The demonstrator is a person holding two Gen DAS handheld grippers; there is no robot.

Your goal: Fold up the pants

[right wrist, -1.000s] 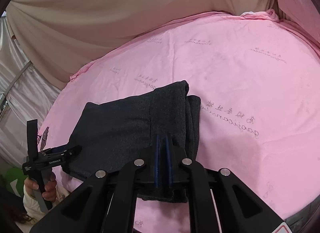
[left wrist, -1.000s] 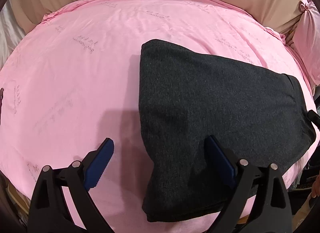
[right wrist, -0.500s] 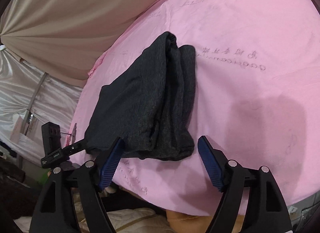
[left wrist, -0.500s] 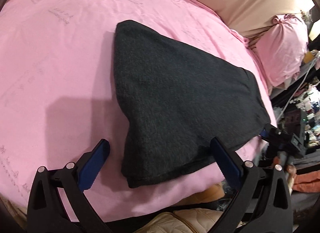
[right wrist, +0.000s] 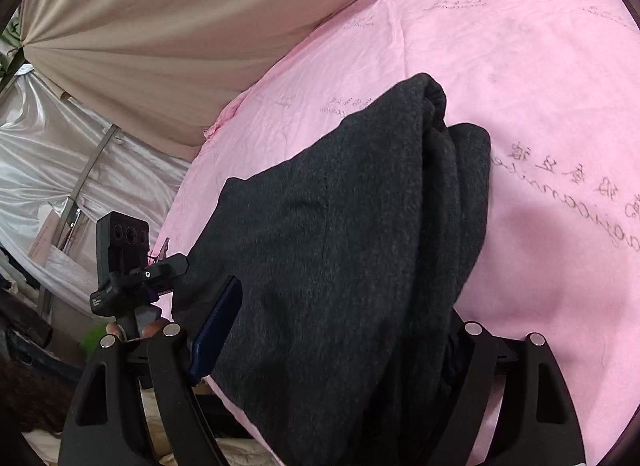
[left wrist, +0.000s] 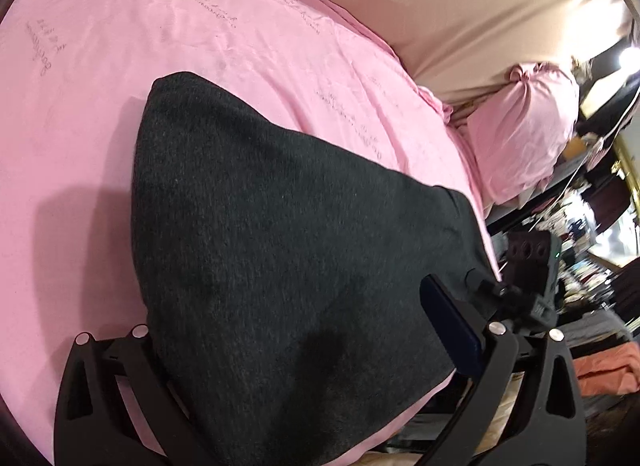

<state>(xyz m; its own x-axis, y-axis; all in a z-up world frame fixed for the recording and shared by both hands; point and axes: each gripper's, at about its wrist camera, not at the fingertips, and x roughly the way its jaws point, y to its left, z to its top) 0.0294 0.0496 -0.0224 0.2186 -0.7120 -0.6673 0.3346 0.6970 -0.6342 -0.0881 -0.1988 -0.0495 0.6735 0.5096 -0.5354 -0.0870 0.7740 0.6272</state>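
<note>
The dark grey pants (left wrist: 288,234) lie folded in a thick stack on the pink sheet (left wrist: 120,45), near the bed's near edge. My left gripper (left wrist: 296,338) is open, its jaws straddling the stack's near end; the left finger is hidden under the cloth. In the right wrist view the pants (right wrist: 352,225) show their stacked folds. My right gripper (right wrist: 340,326) is open around the other end, its right finger hidden by the cloth. Each gripper appears in the other's view: the right one (left wrist: 524,278) and the left one (right wrist: 132,266).
A pink pillow (left wrist: 528,133) sits at the far right of the bed. A beige curtain (right wrist: 180,25) hangs behind the bed, with silvery plastic sheeting (right wrist: 48,169) to its left. Cluttered shelves and clothes (left wrist: 600,306) stand beyond the bed's edge.
My right gripper was shut a second ago and opened. Both grippers pulled back, then moved in so the open jaws straddle the ends of the folded stack.
</note>
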